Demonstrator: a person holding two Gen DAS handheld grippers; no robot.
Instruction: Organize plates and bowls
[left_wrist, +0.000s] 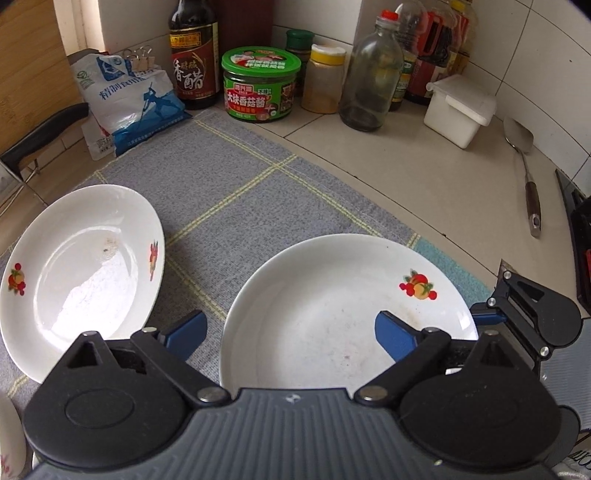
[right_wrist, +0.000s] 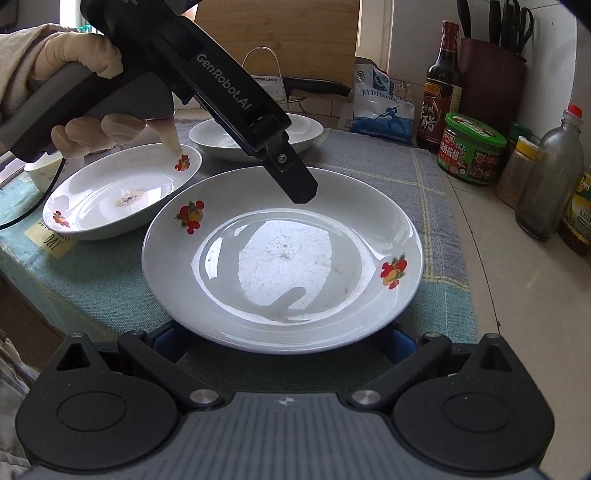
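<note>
The left gripper (left_wrist: 291, 334) hangs over the near plate (left_wrist: 332, 314) with its jaws wide apart, one blue finger (left_wrist: 393, 338) above the plate's inside and the other outside its rim, holding nothing. The right gripper (right_wrist: 284, 341) also has its jaws spread wide, straddling the near edge of this plate (right_wrist: 282, 258); whether the fingers touch it I cannot tell. The plate lies empty on a grey cloth (left_wrist: 229, 192) on the worktop (left_wrist: 424, 173). A second plate (left_wrist: 81, 273) sits beside it, with a small brown smear. A third dish (right_wrist: 221, 138) lies behind them.
</note>
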